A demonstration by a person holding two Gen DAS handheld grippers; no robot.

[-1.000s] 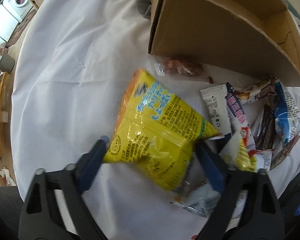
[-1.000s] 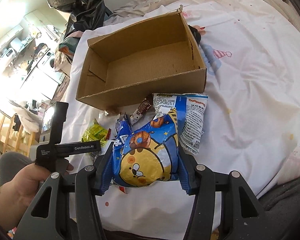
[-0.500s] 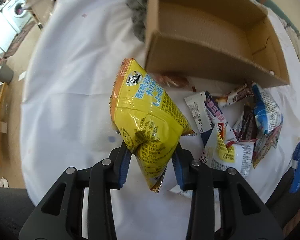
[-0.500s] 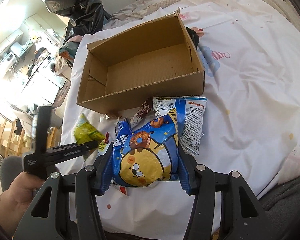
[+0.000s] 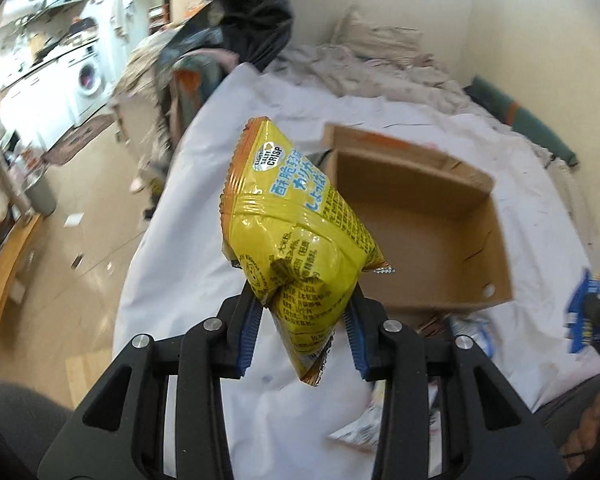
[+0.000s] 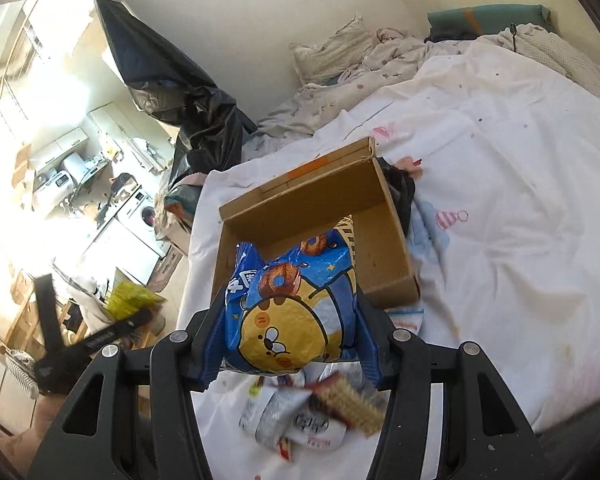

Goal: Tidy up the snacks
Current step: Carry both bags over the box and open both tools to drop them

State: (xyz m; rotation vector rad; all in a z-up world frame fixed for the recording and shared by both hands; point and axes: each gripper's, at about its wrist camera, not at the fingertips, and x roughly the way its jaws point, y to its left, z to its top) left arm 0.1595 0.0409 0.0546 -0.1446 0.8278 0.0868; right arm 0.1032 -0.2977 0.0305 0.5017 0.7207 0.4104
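Observation:
My left gripper [image 5: 304, 334] is shut on a yellow crisp bag [image 5: 296, 232] and holds it in the air, left of and before the open cardboard box [image 5: 432, 240]. My right gripper [image 6: 290, 344] is shut on a blue snack bag with a bear and doughnuts [image 6: 292, 304], lifted in front of the same box [image 6: 384, 236]. The box looks empty. Several small snack packets [image 6: 312, 420] lie on the white sheet under the right gripper. The left gripper with its yellow bag [image 6: 130, 298] shows at the left of the right wrist view.
The box rests on a bed with a white sheet [image 6: 500, 200]. Pillows and crumpled bedding [image 5: 380, 60] lie behind it. A black plastic bag [image 6: 188, 108] hangs at the bed's far left. The bed edge drops to a tan floor [image 5: 76, 248] with a washing machine [image 5: 88, 76] beyond.
Both grippers have risen from the sheet with their bags and tilted up toward the box. The left gripper closed on the yellow bag a second ago and lifted it.

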